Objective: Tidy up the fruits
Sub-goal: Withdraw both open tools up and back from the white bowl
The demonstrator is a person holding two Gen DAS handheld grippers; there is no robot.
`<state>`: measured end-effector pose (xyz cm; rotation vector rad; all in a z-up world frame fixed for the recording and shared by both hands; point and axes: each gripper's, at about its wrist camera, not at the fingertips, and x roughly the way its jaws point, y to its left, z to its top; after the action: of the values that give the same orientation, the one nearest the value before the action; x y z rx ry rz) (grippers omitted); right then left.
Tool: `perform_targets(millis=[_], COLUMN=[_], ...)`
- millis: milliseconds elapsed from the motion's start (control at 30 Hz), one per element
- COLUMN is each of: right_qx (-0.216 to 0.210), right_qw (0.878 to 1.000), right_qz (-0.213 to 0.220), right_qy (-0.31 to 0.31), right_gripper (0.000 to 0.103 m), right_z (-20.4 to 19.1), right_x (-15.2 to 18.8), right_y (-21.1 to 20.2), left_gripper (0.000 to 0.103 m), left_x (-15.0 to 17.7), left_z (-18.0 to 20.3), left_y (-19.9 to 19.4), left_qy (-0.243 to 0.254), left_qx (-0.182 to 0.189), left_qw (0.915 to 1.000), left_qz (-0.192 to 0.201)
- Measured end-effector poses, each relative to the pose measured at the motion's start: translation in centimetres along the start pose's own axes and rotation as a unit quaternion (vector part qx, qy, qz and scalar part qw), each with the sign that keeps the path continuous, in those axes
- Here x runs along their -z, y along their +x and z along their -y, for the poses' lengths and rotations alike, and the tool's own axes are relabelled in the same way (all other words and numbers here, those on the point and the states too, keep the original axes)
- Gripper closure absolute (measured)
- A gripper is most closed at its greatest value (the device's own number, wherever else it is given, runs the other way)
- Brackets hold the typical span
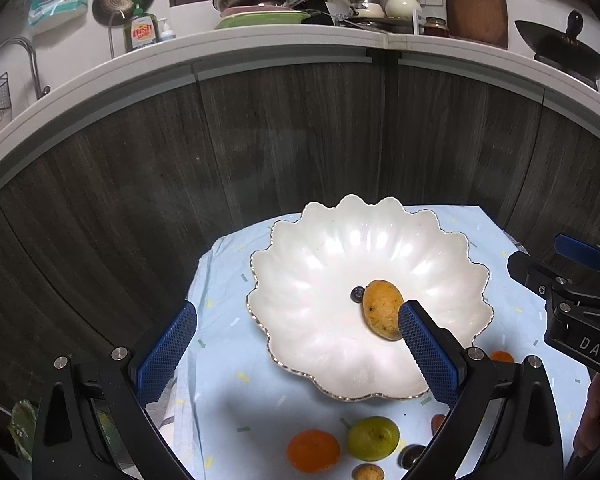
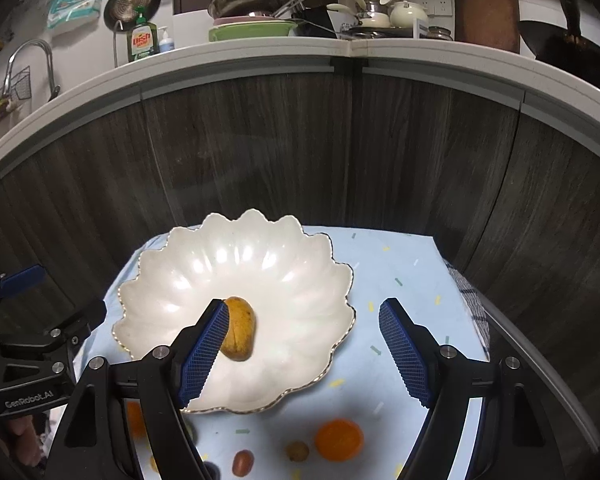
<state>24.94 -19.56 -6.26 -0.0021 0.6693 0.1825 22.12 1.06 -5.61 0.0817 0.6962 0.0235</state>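
A: Where's your fruit?

B: Your mango point(image 1: 383, 309) lies in the white scalloped bowl point(image 1: 320, 256), a small dark berry point(image 1: 357, 293) touching it at its 10 o'clock. On the blue cloth point(image 1: 228, 360), at the bowl's 6 o'clock, sit an orange point(image 1: 313, 450), a green citrus point(image 1: 373, 437) and a small yellow fruit point(image 1: 367, 471).

A: And the grippers?

B: Your left gripper point(image 1: 298, 356) hangs wide apart above the bowl, gripping nothing. Your right gripper point(image 2: 304, 354) is spread wide too; another orange point(image 2: 339, 439) and a small red fruit point(image 2: 243, 462) lie at its 6 o'clock.
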Motion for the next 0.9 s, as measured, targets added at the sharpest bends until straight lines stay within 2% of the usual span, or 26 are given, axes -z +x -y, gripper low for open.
perform_targets(millis=[567, 900], right_qx=[-0.005, -0.004], right_qw=[1.0, 1.0], right_qz=[0.006, 0.001], right_qy=[0.0, 0.002], right_gripper=[0.025, 0.025], right_z=[-0.3, -0.2], right_x=[1.5, 2.8], right_y=[-2.9, -3.5], left_gripper=[0.0, 0.001], left_x=[1.6, 3.0], left_z=[-0.1, 0.3], left_y=[-3.7, -4.3], left_qy=[-0.005, -0.006], left_qx=[0.0, 0.003], left_qw=[0.9999, 0.9999], left_qz=[0.013, 0.009])
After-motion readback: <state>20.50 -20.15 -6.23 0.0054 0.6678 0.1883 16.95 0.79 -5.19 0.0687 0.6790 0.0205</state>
